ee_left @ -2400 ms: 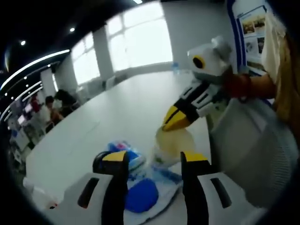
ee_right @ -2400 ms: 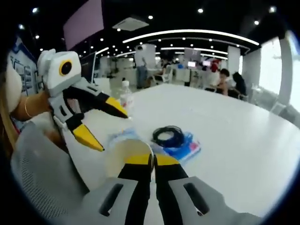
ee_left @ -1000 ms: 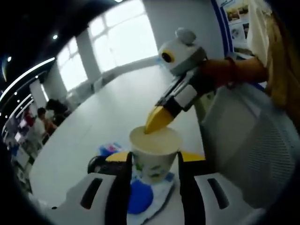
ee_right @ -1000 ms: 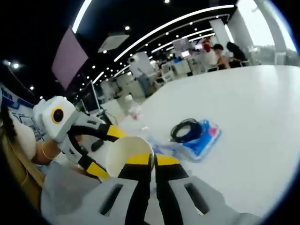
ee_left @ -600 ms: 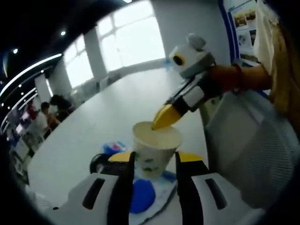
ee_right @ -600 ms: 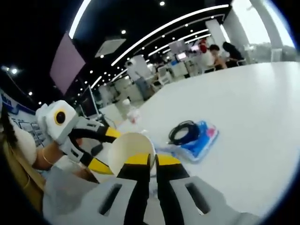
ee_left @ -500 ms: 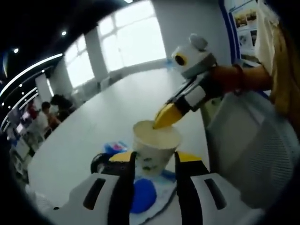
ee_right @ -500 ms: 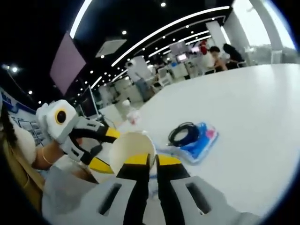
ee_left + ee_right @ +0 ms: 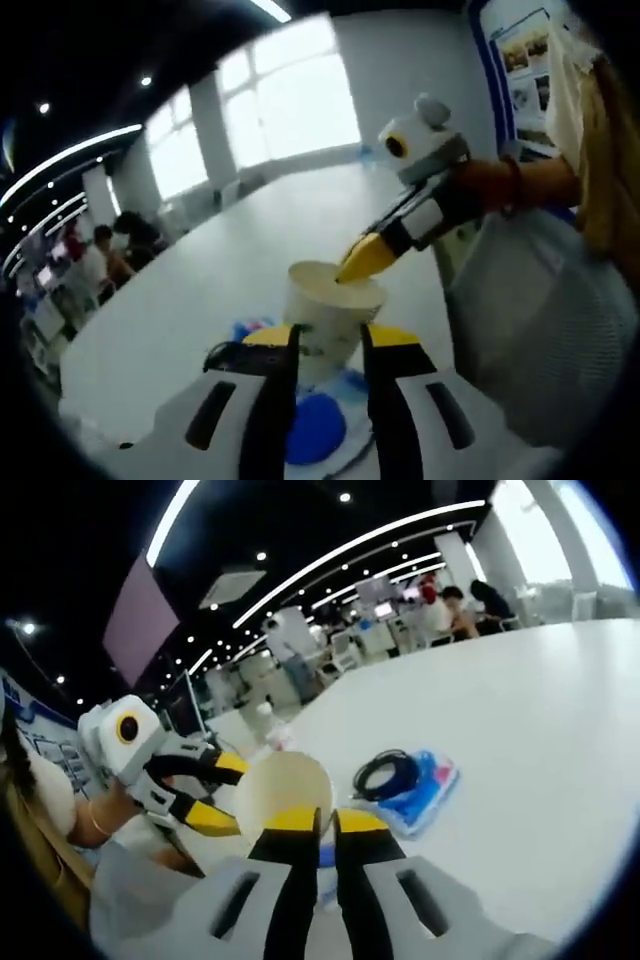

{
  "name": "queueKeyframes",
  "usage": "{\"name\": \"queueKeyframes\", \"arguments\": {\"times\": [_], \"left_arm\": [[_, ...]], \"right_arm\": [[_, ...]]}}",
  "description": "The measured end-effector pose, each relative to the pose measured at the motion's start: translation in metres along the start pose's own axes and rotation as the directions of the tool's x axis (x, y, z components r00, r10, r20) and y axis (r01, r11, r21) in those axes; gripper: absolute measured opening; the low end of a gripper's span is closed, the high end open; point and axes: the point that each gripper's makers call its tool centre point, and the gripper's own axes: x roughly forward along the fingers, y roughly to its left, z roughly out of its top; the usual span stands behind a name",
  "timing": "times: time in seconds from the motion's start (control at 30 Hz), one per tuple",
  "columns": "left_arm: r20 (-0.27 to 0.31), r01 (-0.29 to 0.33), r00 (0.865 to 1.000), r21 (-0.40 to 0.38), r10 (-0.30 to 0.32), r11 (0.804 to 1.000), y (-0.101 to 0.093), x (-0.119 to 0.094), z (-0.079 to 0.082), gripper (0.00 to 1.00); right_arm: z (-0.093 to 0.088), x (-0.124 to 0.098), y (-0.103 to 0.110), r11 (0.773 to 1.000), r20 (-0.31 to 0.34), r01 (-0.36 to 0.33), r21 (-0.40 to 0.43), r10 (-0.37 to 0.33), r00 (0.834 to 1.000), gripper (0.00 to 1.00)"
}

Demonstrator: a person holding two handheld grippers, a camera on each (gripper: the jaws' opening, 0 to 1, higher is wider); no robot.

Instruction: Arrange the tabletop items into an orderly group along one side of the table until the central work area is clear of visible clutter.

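With my left tongs [image 9: 325,345] clamped around the cup [image 9: 330,305] above the cable [image 9: 388,775] and my right tongs [image 9: 320,825] pinching its rim, pulling against each other could crush it.

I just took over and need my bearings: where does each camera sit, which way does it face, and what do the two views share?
Left gripper view: rides the left claw, facing across the white table toward bright windows; its jaws flank the paper cup, and a forearm shows.
Right gripper view: rides the right claw, facing across the table toward a ceiling-lit office; a hand holds the left claw.
Shared: cup, black cable coil, blue packet, both claws.
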Motion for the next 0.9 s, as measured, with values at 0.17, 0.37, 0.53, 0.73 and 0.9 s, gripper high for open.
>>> {"name": "queueKeyframes", "arguments": {"times": [0.17,0.37,0.53,0.73,0.9], "left_arm": [[-0.007,0.026,1.0,0.029,-0.026,0.999,-0.008,0.008,0.0,0.4],[-0.02,0.053,0.998,0.069,-0.052,0.996,-0.015,0.013,0.002,0.42],[-0.04,0.062,0.998,0.107,-0.058,0.992,-0.019,0.014,0.002,0.41],[-0.055,0.063,0.997,0.124,-0.057,0.99,-0.021,0.013,0.0,0.4],[-0.054,0.058,0.997,0.127,-0.052,0.99,-0.021,0.011,-0.001,0.38]], "right_arm": [[0.0,0.001,0.004,0.999,-0.002,-0.031,0.028,0.031,1.0,0.02],[0.0,0.002,0.012,0.997,-0.002,-0.071,0.037,0.071,0.997,0.02],[-0.003,0.002,0.011,0.997,-0.013,-0.067,0.038,0.068,0.998,0.02],[-0.005,0.002,0.012,0.997,-0.021,-0.069,0.042,0.07,0.997,0.02],[-0.006,0.003,0.013,0.996,-0.026,-0.076,0.039,0.077,0.997,0.02]]}}
